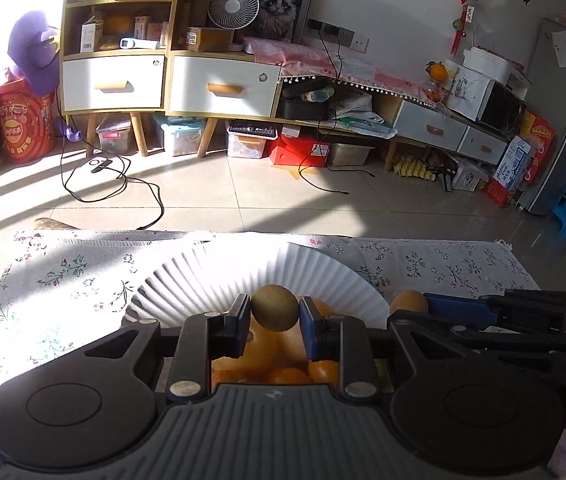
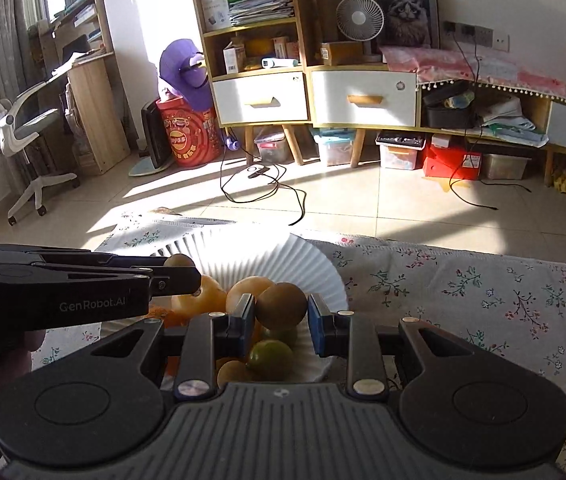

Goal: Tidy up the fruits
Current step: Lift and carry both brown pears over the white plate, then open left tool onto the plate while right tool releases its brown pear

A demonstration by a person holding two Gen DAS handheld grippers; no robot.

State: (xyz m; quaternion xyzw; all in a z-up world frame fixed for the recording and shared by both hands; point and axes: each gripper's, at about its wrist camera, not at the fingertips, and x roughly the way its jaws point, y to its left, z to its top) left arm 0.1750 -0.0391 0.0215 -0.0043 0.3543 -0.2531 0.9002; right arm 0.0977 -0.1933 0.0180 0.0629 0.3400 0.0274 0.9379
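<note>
1. On the table, a floral tablecloth (image 2: 463, 292) covers the whole surface, lit by sun at the left and shaded at the right.
2. Next in size, a white fluted paper plate (image 1: 219, 276) lies on the cloth and holds a heap of fruit.
3. Over the plate, the left gripper (image 1: 275, 312) is clamped on a brown kiwi (image 1: 274, 307), both blue pads touching its sides, the fruit held above the pile.
4. Beside it, the right gripper (image 2: 281, 314) has a second kiwi (image 2: 281, 305) between its pads; whether the right pad touches cannot be told.
5. Beneath them, pale orange persimmons (image 2: 207, 294), small oranges (image 1: 323, 370) and a green citrus (image 2: 270, 356) crowd the plate.
</note>
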